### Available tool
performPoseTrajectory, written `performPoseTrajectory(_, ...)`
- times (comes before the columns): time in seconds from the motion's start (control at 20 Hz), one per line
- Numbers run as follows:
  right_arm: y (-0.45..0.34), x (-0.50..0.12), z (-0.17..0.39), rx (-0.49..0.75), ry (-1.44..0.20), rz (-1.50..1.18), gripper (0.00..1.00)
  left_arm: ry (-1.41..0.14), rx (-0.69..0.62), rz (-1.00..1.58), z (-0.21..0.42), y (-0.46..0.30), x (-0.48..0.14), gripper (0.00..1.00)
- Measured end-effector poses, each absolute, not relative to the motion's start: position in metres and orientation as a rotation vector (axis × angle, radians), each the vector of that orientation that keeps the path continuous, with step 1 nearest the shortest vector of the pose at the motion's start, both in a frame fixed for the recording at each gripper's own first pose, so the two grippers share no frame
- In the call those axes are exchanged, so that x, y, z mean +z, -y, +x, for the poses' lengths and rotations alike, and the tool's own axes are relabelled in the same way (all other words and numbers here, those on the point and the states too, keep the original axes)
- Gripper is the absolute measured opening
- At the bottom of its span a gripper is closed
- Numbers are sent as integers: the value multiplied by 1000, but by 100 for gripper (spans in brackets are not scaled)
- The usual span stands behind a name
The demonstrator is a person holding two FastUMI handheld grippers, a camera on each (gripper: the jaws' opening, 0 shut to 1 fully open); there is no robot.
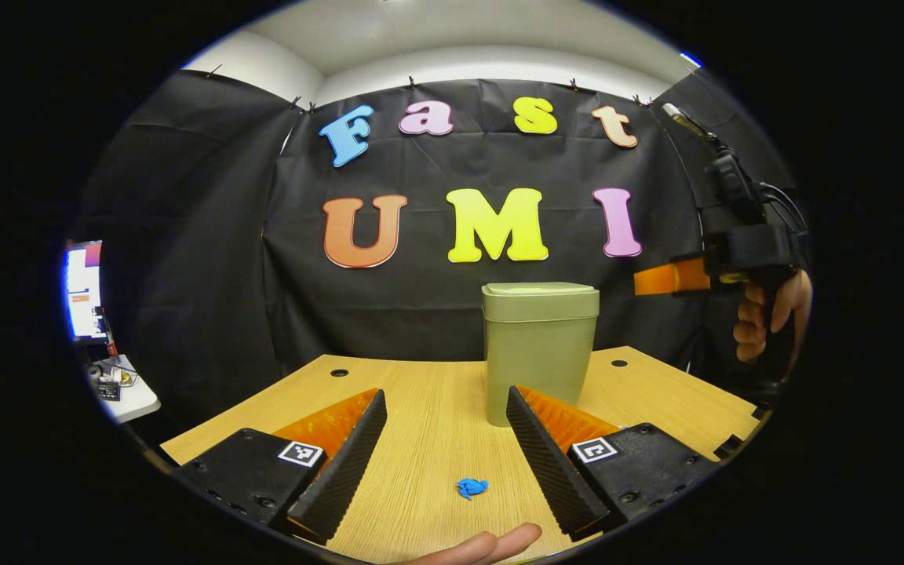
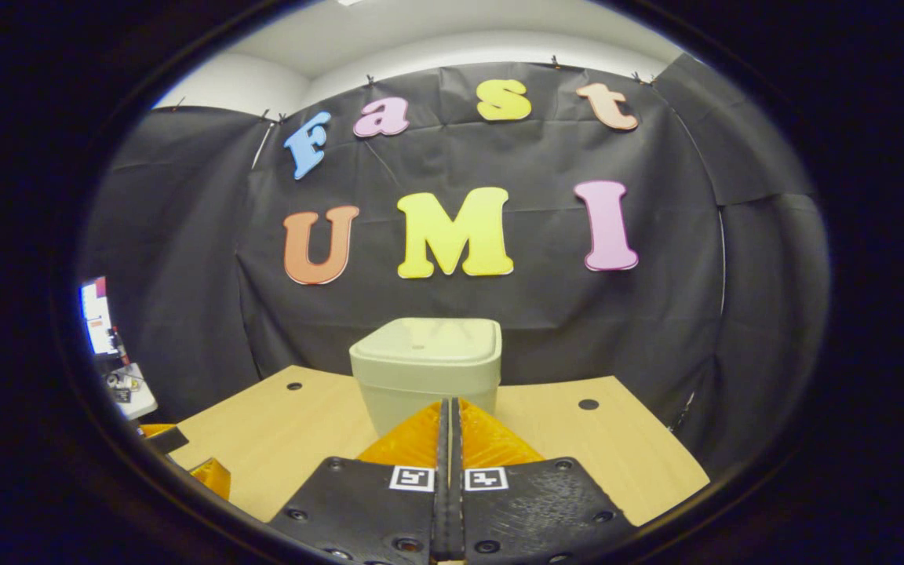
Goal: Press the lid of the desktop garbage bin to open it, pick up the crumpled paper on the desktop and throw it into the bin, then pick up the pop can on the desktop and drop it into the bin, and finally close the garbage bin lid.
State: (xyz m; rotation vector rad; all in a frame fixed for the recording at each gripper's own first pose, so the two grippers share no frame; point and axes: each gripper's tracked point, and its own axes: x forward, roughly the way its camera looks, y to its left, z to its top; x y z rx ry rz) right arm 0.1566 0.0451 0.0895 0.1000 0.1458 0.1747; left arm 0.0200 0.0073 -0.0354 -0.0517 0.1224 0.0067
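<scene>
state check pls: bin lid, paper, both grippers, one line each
garbage bin: upright on the desk, lid closed
crumpled paper: lying loose on the desk, ahead of the left gripper, not gripped
left gripper: open, fingers spread, holding nothing
right gripper: shut, empty, aimed at the bin from slightly above lid level

A lit screen (image 1: pixel 83 290) beside the wooden desk (image 1: pixel 421 424).
</scene>
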Motion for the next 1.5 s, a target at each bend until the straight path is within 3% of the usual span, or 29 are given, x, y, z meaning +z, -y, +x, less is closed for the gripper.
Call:
performPoseTrajectory(0.45,-89,111,245,174,-208,121,0,-121,24,-73,24,-26,-33,99)
performPoseTrajectory(0.7,-114,89,280,164,-296,64,0,-134,-5,-123,26,-31,-35,99)
performPoseTrajectory(1.5,-111,79,296,120,-360,70,1,-135,-15,-116,29,-34,-37,99)
